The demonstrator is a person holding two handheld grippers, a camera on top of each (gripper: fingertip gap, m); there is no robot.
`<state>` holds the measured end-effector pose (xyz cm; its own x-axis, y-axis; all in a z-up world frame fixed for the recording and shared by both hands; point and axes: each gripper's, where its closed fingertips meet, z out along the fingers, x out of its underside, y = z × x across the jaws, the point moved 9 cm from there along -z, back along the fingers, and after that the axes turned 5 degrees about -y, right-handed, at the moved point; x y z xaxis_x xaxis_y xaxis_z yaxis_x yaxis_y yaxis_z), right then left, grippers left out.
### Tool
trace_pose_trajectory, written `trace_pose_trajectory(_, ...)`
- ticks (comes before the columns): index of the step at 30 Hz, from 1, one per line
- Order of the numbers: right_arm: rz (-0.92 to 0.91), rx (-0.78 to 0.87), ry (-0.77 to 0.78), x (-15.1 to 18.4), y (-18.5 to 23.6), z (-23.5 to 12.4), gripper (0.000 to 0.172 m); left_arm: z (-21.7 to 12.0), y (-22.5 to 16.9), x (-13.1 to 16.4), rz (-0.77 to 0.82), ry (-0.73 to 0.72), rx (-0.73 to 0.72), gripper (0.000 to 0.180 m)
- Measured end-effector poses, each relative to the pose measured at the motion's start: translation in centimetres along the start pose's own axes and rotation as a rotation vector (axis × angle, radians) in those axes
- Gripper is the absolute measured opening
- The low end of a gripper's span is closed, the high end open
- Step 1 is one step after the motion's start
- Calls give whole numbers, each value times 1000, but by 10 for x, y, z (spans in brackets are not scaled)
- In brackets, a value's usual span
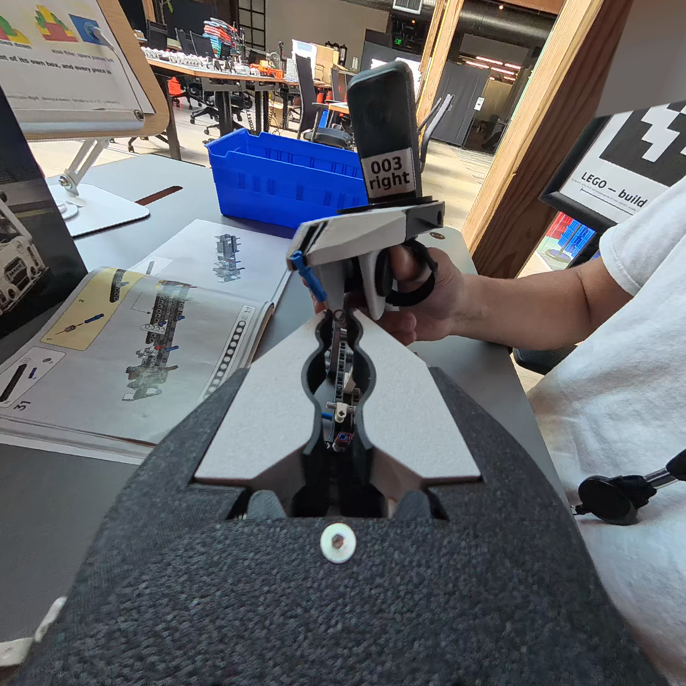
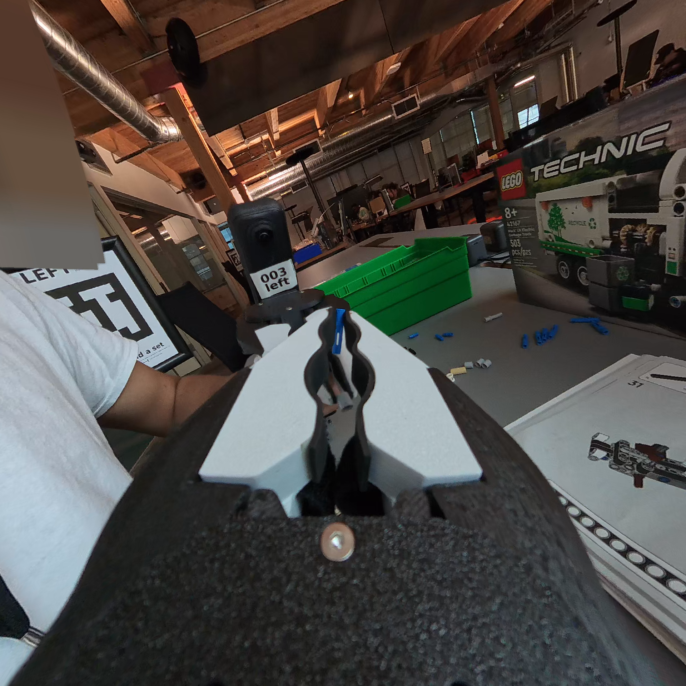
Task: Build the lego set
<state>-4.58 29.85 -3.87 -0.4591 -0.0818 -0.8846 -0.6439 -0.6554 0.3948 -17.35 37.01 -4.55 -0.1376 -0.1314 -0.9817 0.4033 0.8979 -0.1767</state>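
On grey table w/ booklet: left tongs grip dark beam assembly, right tongs blue pin.

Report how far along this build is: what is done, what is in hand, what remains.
Done: a partly built dark beam assembly exists, clamped in the left gripper.
In hand: the right gripper pinches a blue pin, held just above the assembly's end.
Left: loose blue pins and grey pieces lie on the table; the instruction booklet lies open.

Glossy plastic bin, matt paper booklet
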Motion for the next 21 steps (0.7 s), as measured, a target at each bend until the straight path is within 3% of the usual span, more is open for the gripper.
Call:
trace_pose_trajectory(8, 2, -5, 23, 6, 1, 3, 3, 4, -6, 2, 48, 27, 1, 5)
trace_pose_trajectory(21, 20, 12, 2, 7, -2, -6, 2, -2, 0, 0, 0, -14, -11, 4)
